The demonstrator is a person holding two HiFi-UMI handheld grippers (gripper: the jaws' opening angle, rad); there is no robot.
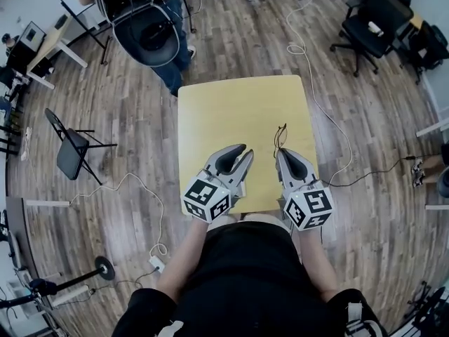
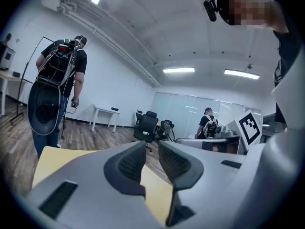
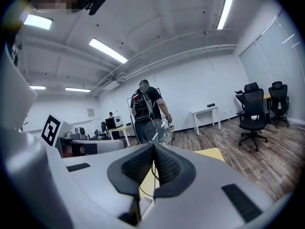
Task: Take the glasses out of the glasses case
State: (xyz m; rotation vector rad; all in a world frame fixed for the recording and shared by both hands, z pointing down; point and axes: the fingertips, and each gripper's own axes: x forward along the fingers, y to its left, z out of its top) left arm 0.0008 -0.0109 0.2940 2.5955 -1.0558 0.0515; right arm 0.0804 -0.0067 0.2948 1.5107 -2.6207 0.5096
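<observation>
My right gripper [image 1: 281, 152] [image 3: 153, 149] is shut on thin black wire-framed glasses [image 1: 280, 136]. In the right gripper view a round clear lens [image 3: 157, 130] stands just past the fingertips, and a thin wire runs down between the pads. My left gripper [image 1: 241, 152] [image 2: 151, 149] hangs beside it on the left, its jaws a narrow gap apart with nothing between them. Both grippers are held above the near half of the yellow table [image 1: 238, 104] and point almost level. No glasses case shows in any view.
A person [image 1: 158, 27] with a round dark disc stands just beyond the table's far left corner. A folding chair [image 1: 70, 149] is at the left and an office chair [image 1: 372, 20] at the far right. A cable [image 1: 330, 118] trails over the wooden floor to the right of the table.
</observation>
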